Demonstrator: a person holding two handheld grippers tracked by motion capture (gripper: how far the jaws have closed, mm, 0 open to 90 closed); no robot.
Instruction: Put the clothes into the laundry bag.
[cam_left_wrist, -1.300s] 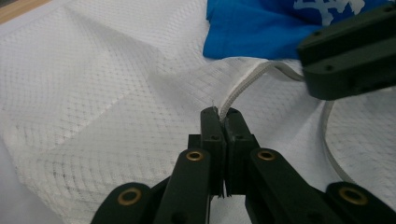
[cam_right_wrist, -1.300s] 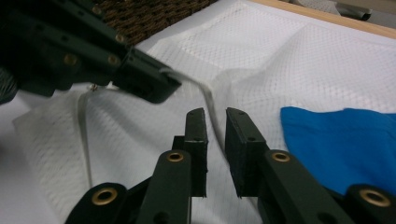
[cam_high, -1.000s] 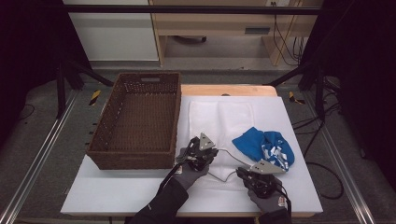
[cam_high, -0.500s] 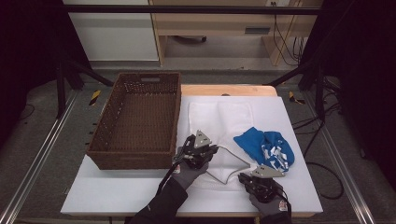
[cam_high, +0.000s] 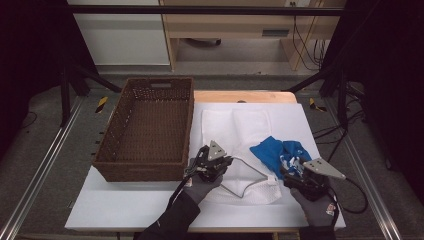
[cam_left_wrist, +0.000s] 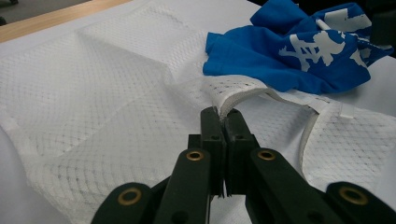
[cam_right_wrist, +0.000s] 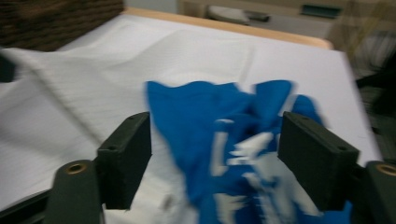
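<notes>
One mesh bag (cam_high: 235, 135), one blue cloth (cam_high: 277, 152), one basket (cam_high: 150, 125)

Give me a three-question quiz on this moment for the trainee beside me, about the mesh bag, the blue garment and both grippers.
1. True or false: the left gripper is shut on the rim of the white mesh bag.
2. What lies ahead of the right gripper? A: the wicker basket; B: the blue garment; C: a cable.
3. Where is the blue garment relative to the mesh bag in the high view?

Key
1. True: its jaws pinch the bag's hemmed edge.
2. B: the jaws have just been opening and stand open, apart from the cloth.
3. At the bag's right side, overlapping its edge, on the white table.
</notes>
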